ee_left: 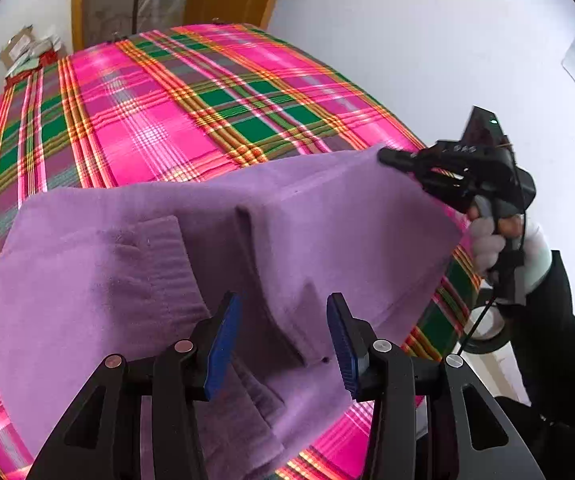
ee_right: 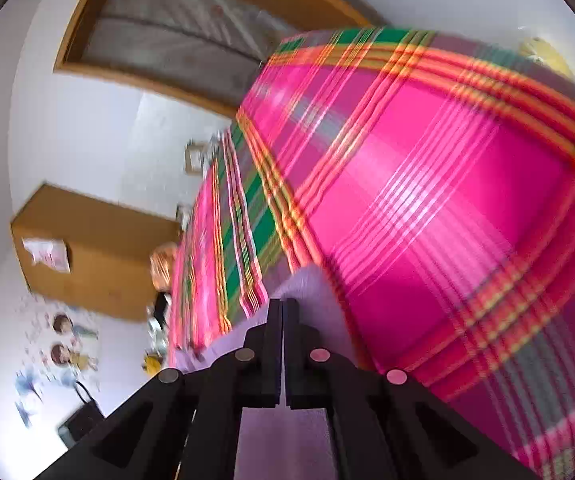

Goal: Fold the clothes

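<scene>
White walls [ee_left: 407, 40], wooden door frame [ee_left: 77, 4], pink plaid bedspread [ee_left: 159, 120], wooden cabinet [ee_right: 99, 256]

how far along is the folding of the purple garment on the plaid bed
Partly done: the purple garment lies on the plaid bedsheet with a sleeve already laid across its body. In hand: the right gripper is shut on the garment's far corner, lifting that edge. The left gripper hovers open above the near edge. Left: bringing that corner over and flattening the fold.

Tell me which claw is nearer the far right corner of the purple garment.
Right. The right claw is shut on that corner of the purple garment, lifting it off the plaid sheet. The left claw is open above the garment's near folded part, gripping nothing.
</scene>
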